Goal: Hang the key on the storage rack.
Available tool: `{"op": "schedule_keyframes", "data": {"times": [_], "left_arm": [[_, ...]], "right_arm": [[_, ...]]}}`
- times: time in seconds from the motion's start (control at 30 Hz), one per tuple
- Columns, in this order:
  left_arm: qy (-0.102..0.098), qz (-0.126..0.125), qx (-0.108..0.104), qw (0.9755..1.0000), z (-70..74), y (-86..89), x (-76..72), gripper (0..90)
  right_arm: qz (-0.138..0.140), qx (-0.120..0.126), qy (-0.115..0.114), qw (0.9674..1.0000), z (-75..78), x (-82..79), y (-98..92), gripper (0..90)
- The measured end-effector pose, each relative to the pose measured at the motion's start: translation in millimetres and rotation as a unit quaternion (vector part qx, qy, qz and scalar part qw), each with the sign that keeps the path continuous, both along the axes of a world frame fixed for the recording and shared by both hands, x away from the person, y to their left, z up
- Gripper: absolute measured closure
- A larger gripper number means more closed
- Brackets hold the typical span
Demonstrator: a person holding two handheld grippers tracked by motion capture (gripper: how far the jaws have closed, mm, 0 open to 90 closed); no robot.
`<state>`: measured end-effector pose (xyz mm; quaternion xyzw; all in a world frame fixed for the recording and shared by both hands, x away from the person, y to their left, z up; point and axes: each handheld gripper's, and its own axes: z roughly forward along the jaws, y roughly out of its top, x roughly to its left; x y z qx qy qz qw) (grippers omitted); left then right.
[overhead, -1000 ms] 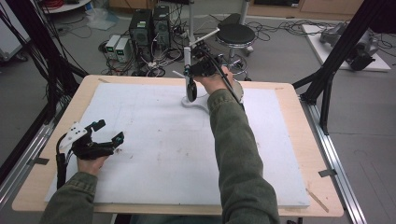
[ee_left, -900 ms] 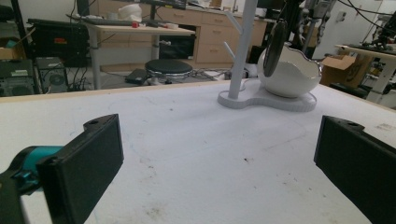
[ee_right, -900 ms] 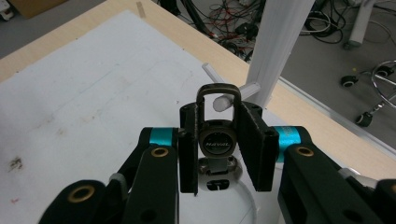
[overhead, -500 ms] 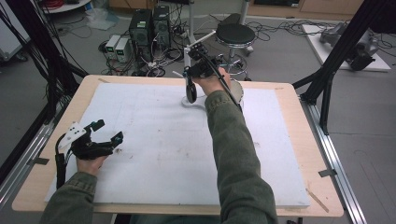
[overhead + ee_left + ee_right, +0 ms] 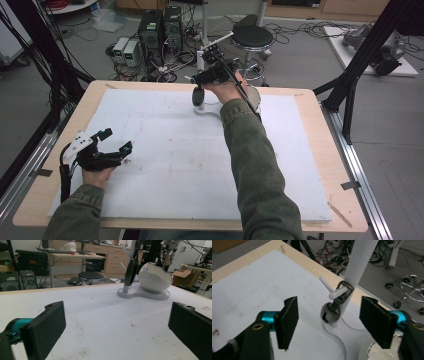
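A white stand (image 5: 359,262) rises from a flat white base (image 5: 207,111) at the far middle of the mat. From its side peg (image 5: 329,287) hangs a brown metal ring (image 5: 343,291), with a dark strap-like piece (image 5: 131,270) below it. My right gripper (image 5: 332,322) is open, its jaws wide on either side of the ring and pole without touching them; in the high view this right gripper (image 5: 202,80) hovers over the stand. A white egg-shaped bowl (image 5: 153,277) shares the base. My left gripper (image 5: 117,140) rests open and empty on the mat's left.
A white foam mat (image 5: 165,160) covers the wooden table (image 5: 310,100). Behind the far edge are a black stool (image 5: 252,35), computer boxes (image 5: 160,27) and tangled cables on the floor. Black frame legs (image 5: 350,90) stand at the right.
My right gripper has shifted only slightly above the stand and stays open. The left gripper has not moved.
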<state>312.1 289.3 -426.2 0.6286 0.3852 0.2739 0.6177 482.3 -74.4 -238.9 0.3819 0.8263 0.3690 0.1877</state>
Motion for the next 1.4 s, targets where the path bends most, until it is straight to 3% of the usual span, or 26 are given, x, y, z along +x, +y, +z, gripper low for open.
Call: {"op": "schedule_keyframes", "data": {"times": [0.27,0.4,0.53,0.93,1.17,1.4], "left_arm": [[0.001,0.001,0.001,1.0,-0.1,0.4,0.1,1.8],[0.001,0.002,-0.001,1.0,-0.3,-0.4,0.1,1.8],[0.001,0.003,0.0,1.0,0.0,0.2,0.1,1.8],[0.003,0.007,-0.003,1.0,-0.6,-0.9,0.6,1.8],[0.001,0.007,0.001,1.0,-0.2,-2.1,-0.1,1.8],[0.003,0.008,0.003,1.0,-0.5,-2.7,-0.1,1.8]], "right_arm": [[0.0,0.001,-0.002,1.0,5.6,-6.7,-6.9,13.3],[-0.024,-0.011,-0.012,0.9996,8.9,-11.2,-12.2,0.7],[-0.032,0.01,-0.028,0.999,9.7,-15.8,-25.2,0.6],[-0.047,0.051,-0.026,0.9973,-7.4,-35.1,-81.6,0.7],[-0.063,0.088,-0.038,0.9934,-13.0,-51.7,-115.2,0.7],[-0.075,0.098,-0.049,0.9912,-21.9,-69.4,-141.7,0.7]]}}
